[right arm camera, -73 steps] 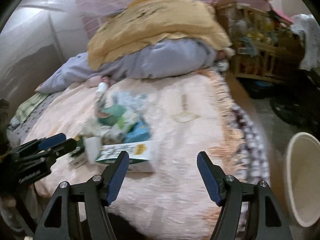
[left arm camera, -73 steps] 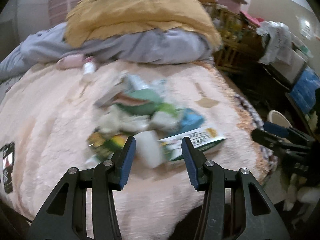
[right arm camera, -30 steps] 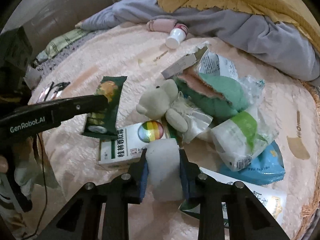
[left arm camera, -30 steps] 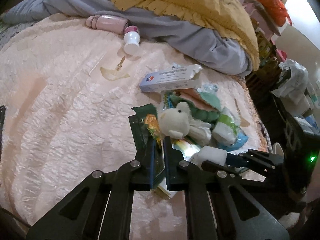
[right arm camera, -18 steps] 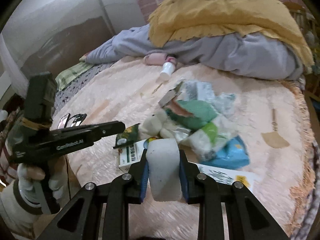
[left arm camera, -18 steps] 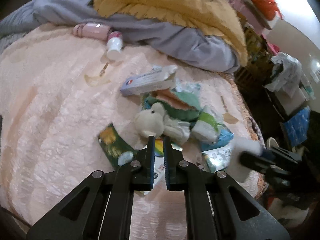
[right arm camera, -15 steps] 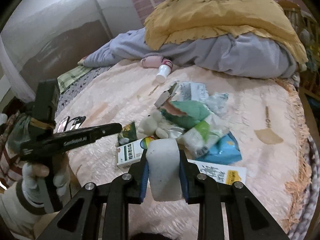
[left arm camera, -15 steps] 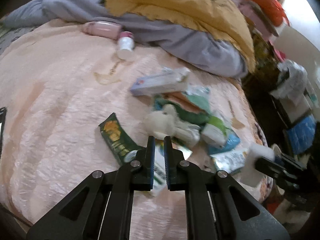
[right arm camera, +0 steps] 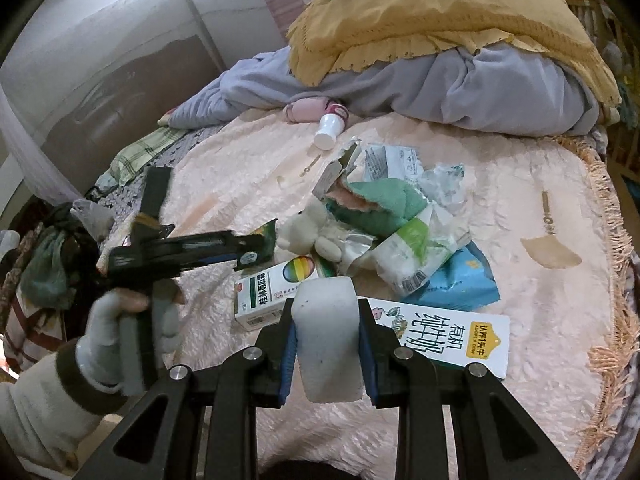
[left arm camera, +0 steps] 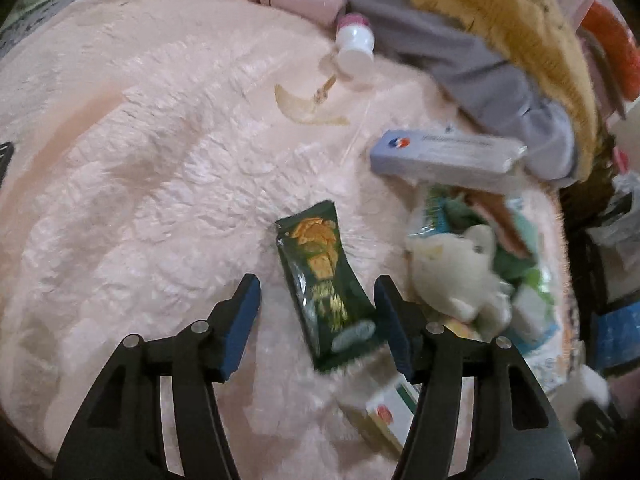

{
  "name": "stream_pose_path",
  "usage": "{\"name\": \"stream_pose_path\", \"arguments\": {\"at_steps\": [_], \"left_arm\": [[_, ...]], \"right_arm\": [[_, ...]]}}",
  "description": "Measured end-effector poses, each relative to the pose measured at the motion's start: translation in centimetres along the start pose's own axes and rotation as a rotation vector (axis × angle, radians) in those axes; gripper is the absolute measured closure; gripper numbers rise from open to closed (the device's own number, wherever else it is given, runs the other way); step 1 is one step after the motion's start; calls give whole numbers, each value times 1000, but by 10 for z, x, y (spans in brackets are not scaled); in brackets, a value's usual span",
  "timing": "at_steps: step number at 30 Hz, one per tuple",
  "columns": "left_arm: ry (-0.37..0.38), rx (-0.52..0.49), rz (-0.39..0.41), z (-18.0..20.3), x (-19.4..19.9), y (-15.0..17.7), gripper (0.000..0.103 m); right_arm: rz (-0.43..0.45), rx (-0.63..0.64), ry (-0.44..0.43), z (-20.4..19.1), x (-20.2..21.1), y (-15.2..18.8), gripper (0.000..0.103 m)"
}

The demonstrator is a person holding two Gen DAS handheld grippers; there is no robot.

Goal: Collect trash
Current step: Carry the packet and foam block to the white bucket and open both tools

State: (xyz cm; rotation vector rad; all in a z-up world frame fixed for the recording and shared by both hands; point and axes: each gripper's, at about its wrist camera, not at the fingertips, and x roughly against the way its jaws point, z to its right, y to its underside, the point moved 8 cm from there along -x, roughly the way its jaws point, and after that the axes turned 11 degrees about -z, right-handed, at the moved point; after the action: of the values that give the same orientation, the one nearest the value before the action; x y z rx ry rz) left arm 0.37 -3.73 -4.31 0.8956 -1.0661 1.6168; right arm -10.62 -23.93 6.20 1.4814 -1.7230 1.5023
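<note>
milk carton [right arm camera: 452, 334]: "有机纯牛奶", "adopt a cow".

Both wrist views look steeply down, close; the left, seemingly nearer, shares the green wrapper [left arm camera: 326, 280].

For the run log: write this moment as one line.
left gripper: opening over green snack wrapper | right gripper: shut on white foam block

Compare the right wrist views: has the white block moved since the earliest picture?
Yes. The white block then lay in the trash beside the rainbow box; now the right gripper holds it clear of the pile, nearer the camera.
</note>
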Motion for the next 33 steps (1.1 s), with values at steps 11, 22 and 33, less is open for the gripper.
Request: {"name": "stream_pose_path", "arguments": {"at_steps": [11, 22, 33], "left_arm": [[-7, -101, 29, 11, 31, 13, 90], [76, -301, 123, 118, 96, 38, 90], [121, -551, 95, 258, 74, 92, 90]], "right_arm": [[53, -43, 5, 16, 22, 2, 77], [123, -112, 77, 54, 71, 21, 77], [170, -226, 222, 126, 130, 68, 77]]}}
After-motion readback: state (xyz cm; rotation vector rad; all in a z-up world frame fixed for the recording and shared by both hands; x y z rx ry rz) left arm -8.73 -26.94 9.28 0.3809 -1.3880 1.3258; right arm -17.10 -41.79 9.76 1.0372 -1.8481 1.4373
